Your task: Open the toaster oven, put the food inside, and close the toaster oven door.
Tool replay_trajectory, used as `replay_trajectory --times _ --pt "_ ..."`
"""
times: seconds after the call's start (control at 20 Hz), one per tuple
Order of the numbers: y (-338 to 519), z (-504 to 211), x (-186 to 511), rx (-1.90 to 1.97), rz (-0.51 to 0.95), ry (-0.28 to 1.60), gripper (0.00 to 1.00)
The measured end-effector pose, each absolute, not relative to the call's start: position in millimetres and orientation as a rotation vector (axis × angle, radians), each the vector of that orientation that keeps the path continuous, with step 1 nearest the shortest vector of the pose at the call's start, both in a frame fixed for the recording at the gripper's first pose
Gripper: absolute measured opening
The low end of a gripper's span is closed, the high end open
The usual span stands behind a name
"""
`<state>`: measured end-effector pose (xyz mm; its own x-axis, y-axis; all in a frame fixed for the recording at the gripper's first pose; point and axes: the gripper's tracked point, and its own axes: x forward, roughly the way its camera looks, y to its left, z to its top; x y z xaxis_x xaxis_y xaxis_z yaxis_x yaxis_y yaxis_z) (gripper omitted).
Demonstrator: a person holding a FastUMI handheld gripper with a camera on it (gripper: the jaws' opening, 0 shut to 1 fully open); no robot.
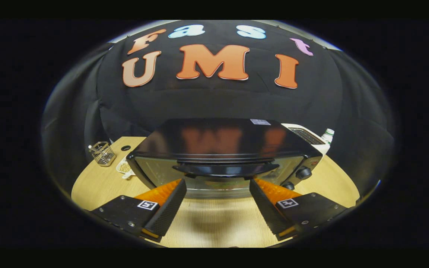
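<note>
Gripper view: the gripper (pixel 217 183) faces the front of the toaster oven (pixel 222 149), its two fingers spread wide apart with nothing between them but bare wooden table (pixel 214 223). The tips sit just below and to either side of the oven's dark, curved door handle (pixel 225 170), which lies just ahead of them and slightly above. That framing looks deliberate: the tongs are lined up square to the door, spread wide enough to come around the handle.

The glass door (pixel 214 178) stands upright against the oven body, so it looks closed. Something pale and reddish shows faintly through the glass low down, but whether that is food inside or only a reflection cannot be told. The scene therefore fits either an approach to pull the door down or a withdrawal after pressing it shut with the food already in.

Beyond the right finger, two black knobs (pixel 303 172) sit on the oven's right panel. Beyond the left finger, well apart on the table, stand a small wire basket (pixel 102 153) and a pale plate-like thing holding small brownish pieces (pixel 125 168), possibly the food, placed within easy reach beside the oven. Behind the oven's right side sit a white appliance (pixel 305 136) and a bottle top (pixel 328 132).
</note>
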<state>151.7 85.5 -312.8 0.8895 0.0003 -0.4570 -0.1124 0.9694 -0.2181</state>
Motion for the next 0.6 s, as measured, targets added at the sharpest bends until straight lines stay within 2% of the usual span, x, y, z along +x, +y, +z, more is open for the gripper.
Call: replay_trajectory --times 0.6 --pt "93.5 -260.7 110.9 -0.249 0.080 0.425 1.00"
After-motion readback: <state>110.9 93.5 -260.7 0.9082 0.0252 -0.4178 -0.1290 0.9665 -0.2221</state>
